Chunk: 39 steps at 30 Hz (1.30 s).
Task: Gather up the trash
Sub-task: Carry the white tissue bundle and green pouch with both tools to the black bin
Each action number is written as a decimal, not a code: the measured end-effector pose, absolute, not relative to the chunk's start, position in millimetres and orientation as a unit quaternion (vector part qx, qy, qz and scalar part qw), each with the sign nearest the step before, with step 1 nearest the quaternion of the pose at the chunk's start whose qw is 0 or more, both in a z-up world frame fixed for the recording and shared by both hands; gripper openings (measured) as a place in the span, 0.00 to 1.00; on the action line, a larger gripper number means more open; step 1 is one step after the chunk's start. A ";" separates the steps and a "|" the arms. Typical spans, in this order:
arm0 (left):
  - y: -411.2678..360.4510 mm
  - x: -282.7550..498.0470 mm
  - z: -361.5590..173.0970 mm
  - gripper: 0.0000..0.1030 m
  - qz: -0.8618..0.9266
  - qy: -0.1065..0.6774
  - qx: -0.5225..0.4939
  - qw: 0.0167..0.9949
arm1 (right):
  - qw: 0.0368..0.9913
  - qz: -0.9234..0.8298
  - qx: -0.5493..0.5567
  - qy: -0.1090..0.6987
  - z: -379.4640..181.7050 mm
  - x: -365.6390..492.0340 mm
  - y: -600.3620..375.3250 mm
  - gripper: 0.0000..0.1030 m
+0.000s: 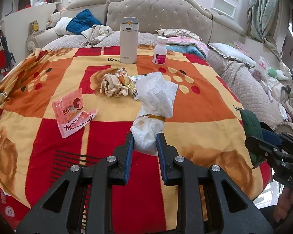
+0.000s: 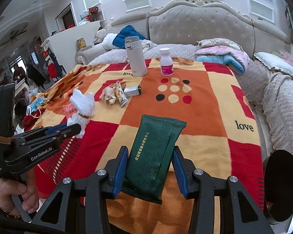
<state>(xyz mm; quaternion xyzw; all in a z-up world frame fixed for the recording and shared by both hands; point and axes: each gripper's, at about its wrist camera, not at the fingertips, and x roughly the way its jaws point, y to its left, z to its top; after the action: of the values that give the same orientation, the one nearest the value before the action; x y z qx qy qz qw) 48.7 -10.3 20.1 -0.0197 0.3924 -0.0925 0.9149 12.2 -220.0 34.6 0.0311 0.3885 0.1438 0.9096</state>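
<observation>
My left gripper is shut on a white tissue bundle tied with a rubber band, held above the blanket; it also shows in the right wrist view. My right gripper is shut on a dark green wrapper packet, seen edge-on in the left wrist view. On the blanket lie a pink wrapper, a crumpled beige paper with a gold snack wrapper, and a small green box.
A beige thermos and a white pill bottle stand at the blanket's far side. Face masks lie at the left edge. The red and orange blanket covers a table before a bed with pillows and quilts.
</observation>
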 end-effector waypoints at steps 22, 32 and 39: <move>-87.9 47.2 15.2 0.21 -0.137 0.399 0.027 0.906 | 0.916 0.094 0.068 0.383 24.7 -7.6 -295.9 0.42; -170.1 42.8 16.2 0.21 -0.197 0.397 0.059 0.894 | 0.919 0.036 0.090 0.381 15.4 -34.0 -368.4 0.42; -232.0 39.6 10.6 0.21 -0.283 0.401 0.063 0.869 | 0.917 -0.016 0.119 0.379 7.9 -50.4 -430.4 0.42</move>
<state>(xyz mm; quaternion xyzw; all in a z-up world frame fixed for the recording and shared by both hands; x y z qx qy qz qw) 39.6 -232.0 10.6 0.0630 0.4005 -0.2833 0.8691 -50.4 -430.4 7.9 0.1192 0.3792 -0.0161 0.9175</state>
